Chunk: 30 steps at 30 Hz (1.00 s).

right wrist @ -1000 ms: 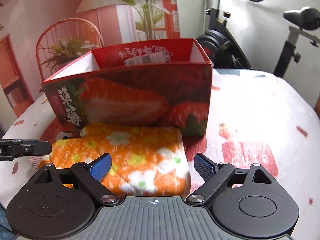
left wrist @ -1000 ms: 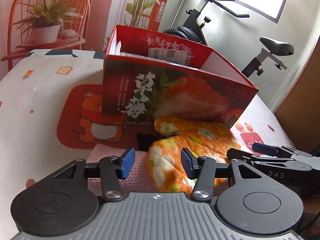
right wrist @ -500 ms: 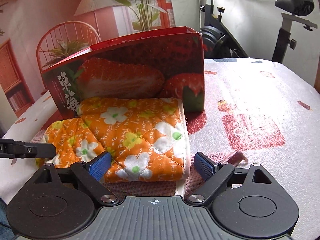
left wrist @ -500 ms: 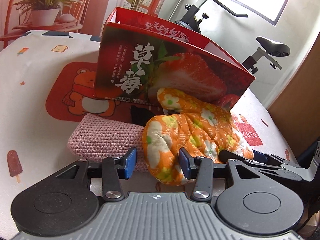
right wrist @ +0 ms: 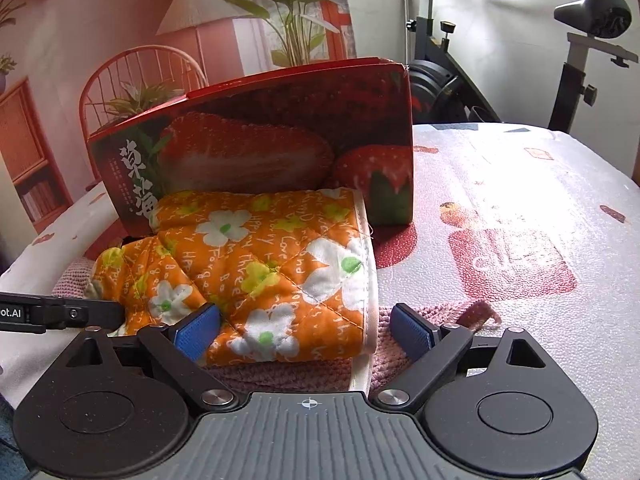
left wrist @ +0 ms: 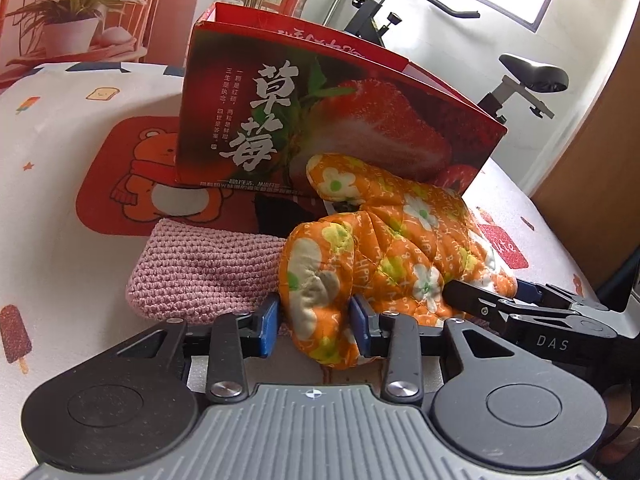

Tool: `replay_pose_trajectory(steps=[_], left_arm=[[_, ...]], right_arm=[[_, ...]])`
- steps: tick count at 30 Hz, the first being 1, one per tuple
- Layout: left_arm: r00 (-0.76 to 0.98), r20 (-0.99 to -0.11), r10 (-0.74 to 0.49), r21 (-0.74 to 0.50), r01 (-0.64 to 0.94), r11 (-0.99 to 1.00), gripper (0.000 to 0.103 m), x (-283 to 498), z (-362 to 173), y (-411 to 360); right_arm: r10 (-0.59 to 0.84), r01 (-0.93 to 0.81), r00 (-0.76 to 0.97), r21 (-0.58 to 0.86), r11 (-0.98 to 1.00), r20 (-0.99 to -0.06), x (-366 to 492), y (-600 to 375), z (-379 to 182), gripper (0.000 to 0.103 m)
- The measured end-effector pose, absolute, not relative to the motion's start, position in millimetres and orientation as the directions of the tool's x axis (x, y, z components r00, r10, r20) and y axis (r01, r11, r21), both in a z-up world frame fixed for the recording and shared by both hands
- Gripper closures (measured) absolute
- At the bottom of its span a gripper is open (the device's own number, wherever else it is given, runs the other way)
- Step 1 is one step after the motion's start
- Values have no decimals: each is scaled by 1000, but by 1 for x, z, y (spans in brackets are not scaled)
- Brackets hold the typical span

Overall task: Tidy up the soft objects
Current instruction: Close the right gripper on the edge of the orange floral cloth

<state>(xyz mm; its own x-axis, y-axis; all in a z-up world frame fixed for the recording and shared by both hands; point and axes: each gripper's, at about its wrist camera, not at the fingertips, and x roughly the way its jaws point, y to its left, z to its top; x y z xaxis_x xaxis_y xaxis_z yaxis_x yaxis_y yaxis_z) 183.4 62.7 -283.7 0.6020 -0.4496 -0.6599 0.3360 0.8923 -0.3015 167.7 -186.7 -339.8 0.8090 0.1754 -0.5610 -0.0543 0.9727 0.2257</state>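
Both grippers sit lower than a second ago. The orange floral oven mitt (left wrist: 400,240) lies on a pink knitted cloth (left wrist: 200,268) against the strawberry box (left wrist: 320,120). The left gripper (left wrist: 314,322) is closing on its tip, pads touching; the right gripper (right wrist: 306,334) is spread around its cuff.

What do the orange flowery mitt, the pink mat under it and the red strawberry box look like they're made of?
Orange mitt: quilted cotton-like fabric, matte, with stitched diamond lines and puffy padding. Pink mat: yarn, probably crocheted, with visible looped rows. Strawberry box: printed cardboard, slightly glossy, with thin folded walls.
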Motion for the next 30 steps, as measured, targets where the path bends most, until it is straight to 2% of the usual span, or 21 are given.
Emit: replay_pose_trajectory(steps=[5, 9, 19, 25, 30], left_arm=[[603, -658, -451, -303, 337, 892, 63, 182, -284, 63], [602, -657, -454, -308, 335, 890, 63, 182, -283, 64], [603, -655, -456, -307, 339, 889, 63, 182, -283, 64], [602, -655, -455, -306, 339, 889, 63, 182, -283, 64], [603, -660, -448, -300, 336, 893, 63, 181, -283, 63]], right_arm=[[185, -67, 819, 230, 971, -544, 164, -186, -333, 20], [214, -90, 833, 256, 962, -510, 161, -187, -327, 21], [245, -59, 806, 339, 939, -538, 165, -194, -335, 23], [214, -61, 836, 302, 951, -505, 158, -191, -325, 41], [151, -54, 873, 217, 975, -463, 150, -188, -313, 66]])
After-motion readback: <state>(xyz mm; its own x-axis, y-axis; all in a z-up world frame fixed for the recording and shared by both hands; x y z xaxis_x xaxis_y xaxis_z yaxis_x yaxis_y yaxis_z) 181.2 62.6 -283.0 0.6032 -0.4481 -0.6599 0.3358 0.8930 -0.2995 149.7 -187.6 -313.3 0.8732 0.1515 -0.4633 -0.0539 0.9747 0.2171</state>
